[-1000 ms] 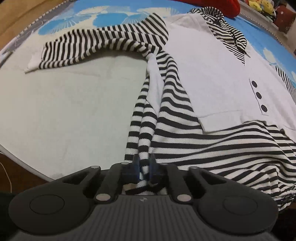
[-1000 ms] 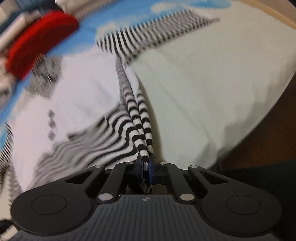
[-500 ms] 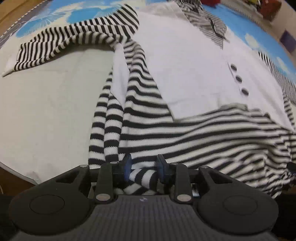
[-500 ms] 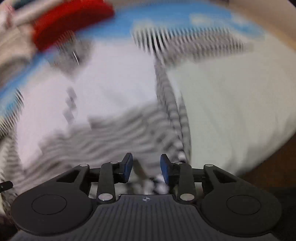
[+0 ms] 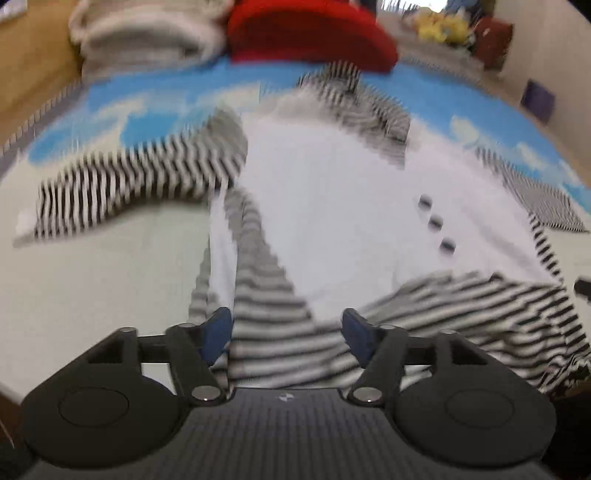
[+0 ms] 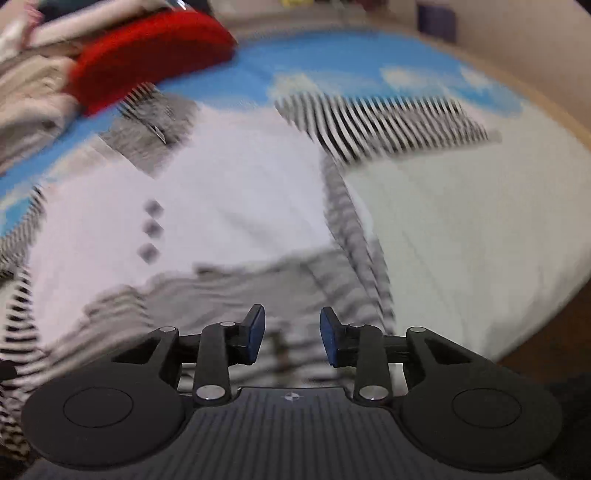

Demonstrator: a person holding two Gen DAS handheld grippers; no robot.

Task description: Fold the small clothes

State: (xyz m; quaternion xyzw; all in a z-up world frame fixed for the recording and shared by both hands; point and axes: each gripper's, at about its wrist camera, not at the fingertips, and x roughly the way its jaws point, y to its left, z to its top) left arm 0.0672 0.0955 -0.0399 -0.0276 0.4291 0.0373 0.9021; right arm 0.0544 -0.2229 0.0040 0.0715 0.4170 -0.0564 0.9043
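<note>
A small white top with black-and-white striped sleeves, collar and hem (image 5: 332, 206) lies spread on the bed, three dark buttons on its front. It also shows in the right wrist view (image 6: 229, 206). My left gripper (image 5: 287, 334) is open over the striped hem, holding nothing. My right gripper (image 6: 291, 334) is open over the hem near the garment's side edge, empty too. One striped sleeve (image 5: 140, 184) stretches out left; the other sleeve (image 6: 380, 122) stretches right in the right wrist view. Both views are blurred by motion.
The bed has a pale sheet (image 5: 92, 280) and a blue cloud-print cover (image 5: 155, 96). A red cushion (image 5: 310, 33) and folded blankets (image 5: 147, 37) sit at the far end. The bed's edge drops off at the right (image 6: 546, 332).
Both grippers were shut on the striped hem a second ago; both have opened and let it go. The cameras have tilted up and pulled back, showing more of the bed's far end.
</note>
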